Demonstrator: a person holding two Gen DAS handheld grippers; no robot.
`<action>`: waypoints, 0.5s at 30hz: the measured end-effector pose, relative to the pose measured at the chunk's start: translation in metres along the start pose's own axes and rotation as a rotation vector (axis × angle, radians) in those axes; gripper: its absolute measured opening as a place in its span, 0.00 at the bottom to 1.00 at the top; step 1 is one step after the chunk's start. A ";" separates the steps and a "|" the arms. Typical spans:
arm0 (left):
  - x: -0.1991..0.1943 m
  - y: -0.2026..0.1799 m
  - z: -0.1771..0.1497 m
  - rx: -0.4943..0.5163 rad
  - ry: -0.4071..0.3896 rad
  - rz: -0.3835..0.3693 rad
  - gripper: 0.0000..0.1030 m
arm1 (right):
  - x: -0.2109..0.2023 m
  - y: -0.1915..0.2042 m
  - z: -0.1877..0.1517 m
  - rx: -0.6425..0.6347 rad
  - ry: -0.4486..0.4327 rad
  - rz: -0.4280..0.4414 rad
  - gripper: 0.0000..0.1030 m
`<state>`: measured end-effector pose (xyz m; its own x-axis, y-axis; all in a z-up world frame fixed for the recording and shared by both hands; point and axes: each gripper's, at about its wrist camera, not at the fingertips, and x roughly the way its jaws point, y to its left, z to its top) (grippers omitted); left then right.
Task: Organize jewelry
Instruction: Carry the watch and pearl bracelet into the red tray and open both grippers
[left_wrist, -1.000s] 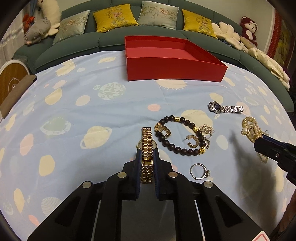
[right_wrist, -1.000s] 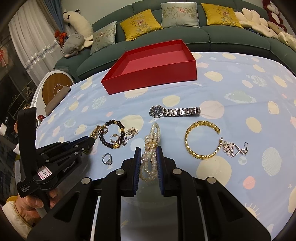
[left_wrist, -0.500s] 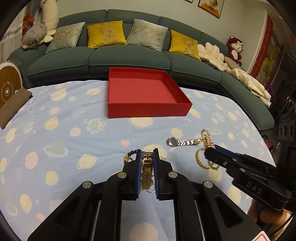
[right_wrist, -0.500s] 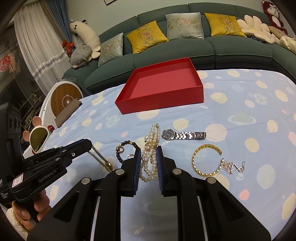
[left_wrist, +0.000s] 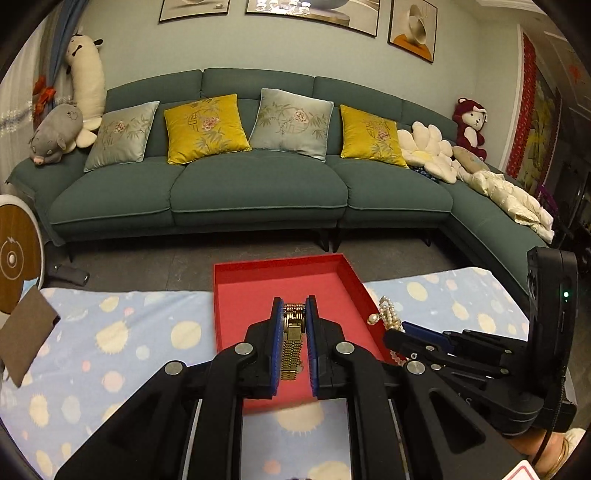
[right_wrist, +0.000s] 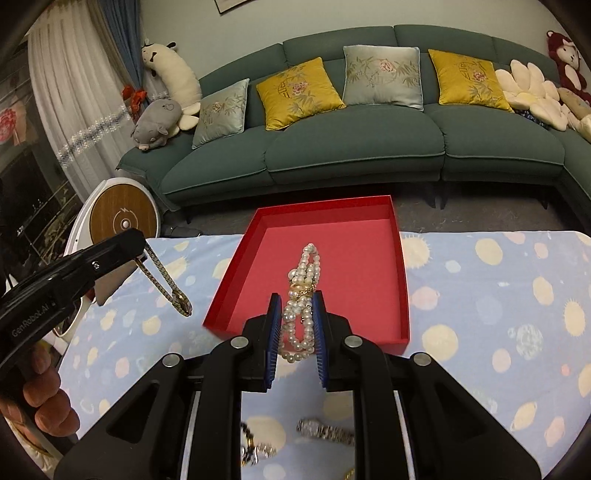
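My left gripper (left_wrist: 294, 308) is shut on a gold watch (left_wrist: 292, 339), held above the near part of the open red box (left_wrist: 236, 295). My right gripper (right_wrist: 294, 301) is shut on a pearl bracelet (right_wrist: 301, 295), held over the red box (right_wrist: 402, 280) at its near edge. In the right wrist view the left gripper (right_wrist: 136, 243) shows at the left with the gold watch (right_wrist: 162, 282) hanging from it. In the left wrist view the right gripper (left_wrist: 395, 334) holds the pearl bracelet (left_wrist: 388, 314) by the box's right wall.
A silver watch (right_wrist: 325, 430) and other small jewelry (right_wrist: 255, 448) lie on the blue planet-print cloth (right_wrist: 498, 314) under the right gripper. A brown pad (left_wrist: 26, 334) lies at the table's left edge. A green sofa (left_wrist: 258, 192) stands beyond the table.
Both grippers have lifted their pieces off the cloth and moved forward to the red box. The rest of the jewelry now lies behind and below them.
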<state>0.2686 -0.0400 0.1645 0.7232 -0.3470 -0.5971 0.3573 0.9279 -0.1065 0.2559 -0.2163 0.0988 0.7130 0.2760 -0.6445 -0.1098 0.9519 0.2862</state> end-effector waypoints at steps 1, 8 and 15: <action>0.016 0.002 0.007 -0.003 0.004 0.009 0.08 | 0.015 -0.006 0.011 0.016 0.015 0.002 0.16; 0.120 0.016 0.025 -0.011 0.093 0.097 0.09 | 0.105 -0.040 0.053 0.100 0.087 -0.038 0.16; 0.172 0.033 0.016 -0.076 0.149 0.149 0.09 | 0.158 -0.060 0.058 0.099 0.150 -0.086 0.18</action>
<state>0.4144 -0.0713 0.0704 0.6675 -0.1869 -0.7208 0.2035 0.9769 -0.0649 0.4148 -0.2371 0.0208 0.6052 0.2180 -0.7656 0.0210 0.9571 0.2891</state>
